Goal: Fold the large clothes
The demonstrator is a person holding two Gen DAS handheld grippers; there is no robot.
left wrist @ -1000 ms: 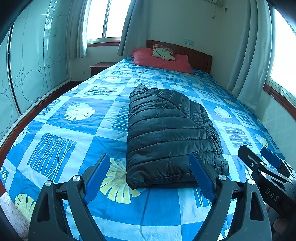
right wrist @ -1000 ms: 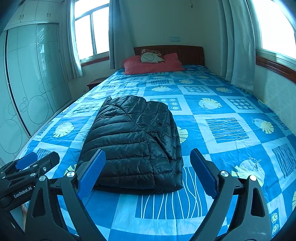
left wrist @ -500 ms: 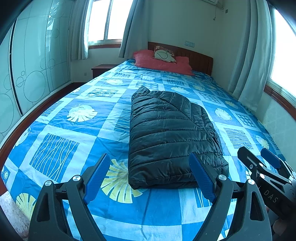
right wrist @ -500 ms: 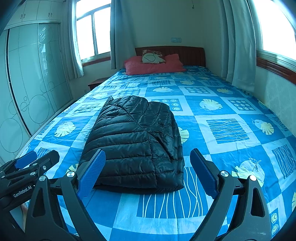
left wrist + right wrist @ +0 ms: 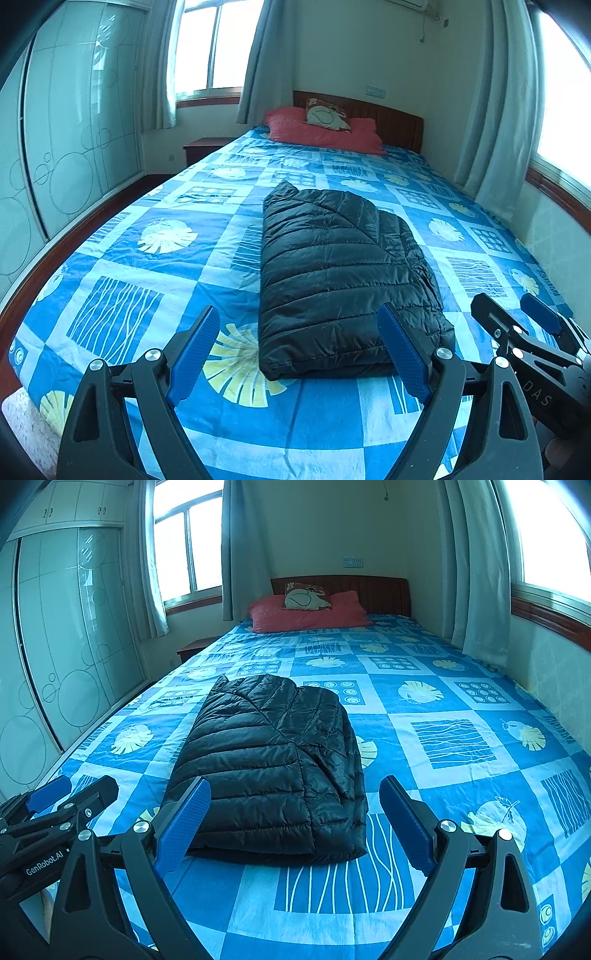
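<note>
1. The black puffer jacket (image 5: 343,280) lies folded into a thick bundle at the centre of both wrist views, flat on the bed.
2. My left gripper (image 5: 299,354) fills the bottom of its view, jaws spread wide with nothing between the blue pads; the jacket's near edge sits just beyond them, apart from both.
3. My right gripper (image 5: 295,823) sits low in its own view, jaws likewise wide and empty, short of the jacket's near fold.
4. Each gripper shows in the other's view, at the lower corner.
5. The blue patterned bedspread (image 5: 454,738) covers the bed (image 5: 402,125) all around the jacket.
6. Red pillows (image 5: 310,614) lie at the headboard, upper centre.
7. Curtains (image 5: 476,572) hang at the upper right.
</note>
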